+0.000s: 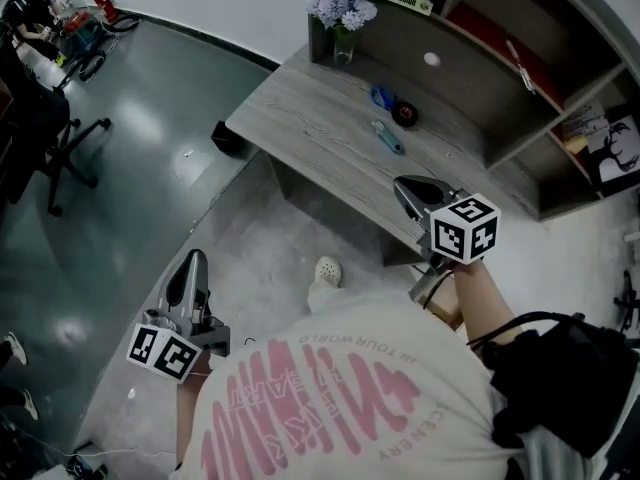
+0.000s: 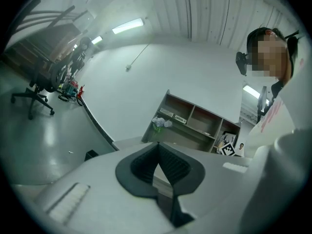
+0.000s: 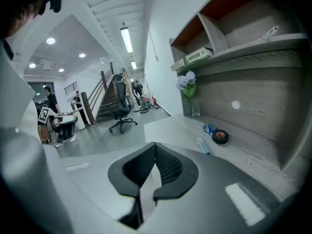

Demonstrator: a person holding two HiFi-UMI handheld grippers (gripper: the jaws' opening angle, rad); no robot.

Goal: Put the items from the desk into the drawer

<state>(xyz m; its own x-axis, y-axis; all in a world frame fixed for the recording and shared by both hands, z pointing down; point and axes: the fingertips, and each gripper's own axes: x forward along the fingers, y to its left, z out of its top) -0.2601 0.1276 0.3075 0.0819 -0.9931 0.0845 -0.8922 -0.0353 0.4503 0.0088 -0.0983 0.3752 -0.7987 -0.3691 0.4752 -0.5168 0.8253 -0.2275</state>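
Wearing a white shirt (image 1: 330, 398) with pink print, holds the left gripper (image 1: 192, 263) over the floor (image 1: 250, 238) left of the desk (image 1: 310, 153), jaws pressed together on nothing. Holds the right gripper (image 1: 408, 190) at the desk's near edge, jaws likewise closed and empty. Farther back on the desk, well apart from both: black tape roll (image 1: 405, 115), blue pen-like tool (image 1: 388, 137) just nearer, small blue thing (image 1: 381, 97) just left of the roll

head view looks steeply down — gripper views face the shared desk (image 1: 320, 138).
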